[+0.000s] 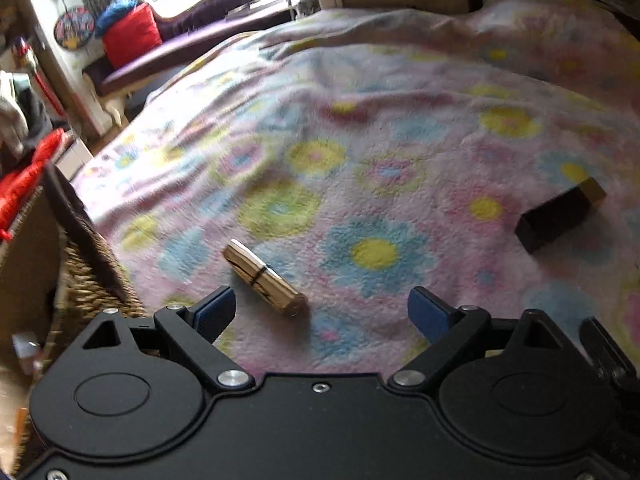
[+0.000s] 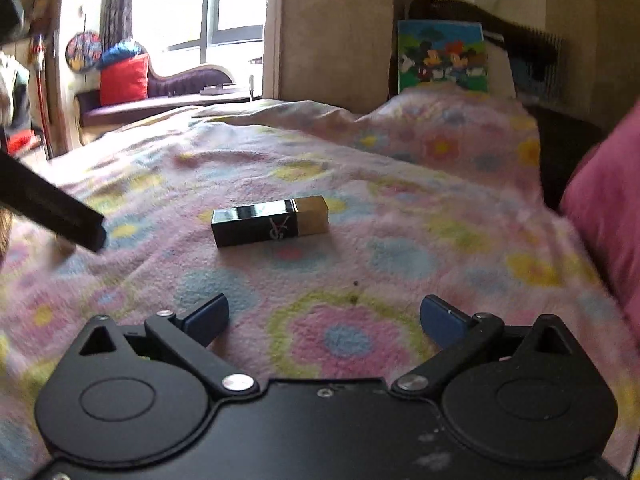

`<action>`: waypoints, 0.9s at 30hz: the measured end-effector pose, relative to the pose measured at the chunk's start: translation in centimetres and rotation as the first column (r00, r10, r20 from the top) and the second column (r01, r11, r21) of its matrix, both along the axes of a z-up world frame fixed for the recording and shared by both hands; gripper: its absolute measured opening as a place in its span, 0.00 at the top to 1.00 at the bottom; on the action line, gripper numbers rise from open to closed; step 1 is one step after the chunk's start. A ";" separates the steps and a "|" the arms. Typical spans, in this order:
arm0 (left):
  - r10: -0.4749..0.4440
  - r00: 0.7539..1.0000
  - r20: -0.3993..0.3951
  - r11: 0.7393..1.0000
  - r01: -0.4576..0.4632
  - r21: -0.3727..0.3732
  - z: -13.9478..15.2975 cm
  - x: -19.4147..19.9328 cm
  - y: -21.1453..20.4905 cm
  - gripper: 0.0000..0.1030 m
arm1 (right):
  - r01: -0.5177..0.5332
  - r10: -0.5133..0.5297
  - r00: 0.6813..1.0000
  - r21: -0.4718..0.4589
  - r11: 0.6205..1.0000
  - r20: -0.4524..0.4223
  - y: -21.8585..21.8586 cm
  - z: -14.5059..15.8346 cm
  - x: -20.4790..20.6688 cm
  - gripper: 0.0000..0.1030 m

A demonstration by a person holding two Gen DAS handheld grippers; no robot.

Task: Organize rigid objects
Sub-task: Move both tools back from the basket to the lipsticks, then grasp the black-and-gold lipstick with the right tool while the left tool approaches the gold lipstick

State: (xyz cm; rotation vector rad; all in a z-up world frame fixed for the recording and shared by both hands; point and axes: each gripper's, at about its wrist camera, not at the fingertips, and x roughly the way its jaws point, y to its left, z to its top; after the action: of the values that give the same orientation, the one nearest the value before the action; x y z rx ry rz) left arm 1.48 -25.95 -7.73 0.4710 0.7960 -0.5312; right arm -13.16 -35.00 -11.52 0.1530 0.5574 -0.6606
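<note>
I see my left claw (image 1: 321,312) spread wide over the flowered blanket (image 1: 400,120) on the bed, the gold lipstick tube (image 1: 265,277) lying just ahead between its fingers. My right claw (image 2: 324,320) is spread too, empty, the black-and-gold box (image 2: 270,220) lying farther ahead.

soft daylight from a blown-out window (image 2: 224,4), motion blur, fisheye-bent edges
</note>
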 end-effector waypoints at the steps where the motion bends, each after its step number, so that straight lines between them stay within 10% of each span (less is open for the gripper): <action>1: 0.003 1.000 -0.012 1.000 -0.003 -0.011 -0.2 0.3 -0.2 0.12 | 0.000 0.000 1.000 0.008 1.000 0.007 0.0 -0.1 -0.4 0.01; 13: 0.040 0.959 -0.282 0.983 -0.089 -0.162 -1.5 4.9 -0.8 0.04 | -0.007 0.007 1.000 -0.012 1.000 0.004 0.5 -0.3 -0.2 0.01; 27: -0.098 0.956 -0.276 0.977 0.040 -0.209 -0.7 2.8 -1.1 0.16 | -0.005 0.004 1.000 -0.015 1.000 -0.009 0.6 -0.2 -0.2 0.00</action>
State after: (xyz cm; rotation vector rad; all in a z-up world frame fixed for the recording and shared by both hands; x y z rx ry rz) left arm 4.27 -27.04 -8.39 0.2371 0.9925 -0.7485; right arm -13.33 -34.43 -11.74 0.1345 0.5610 -0.6613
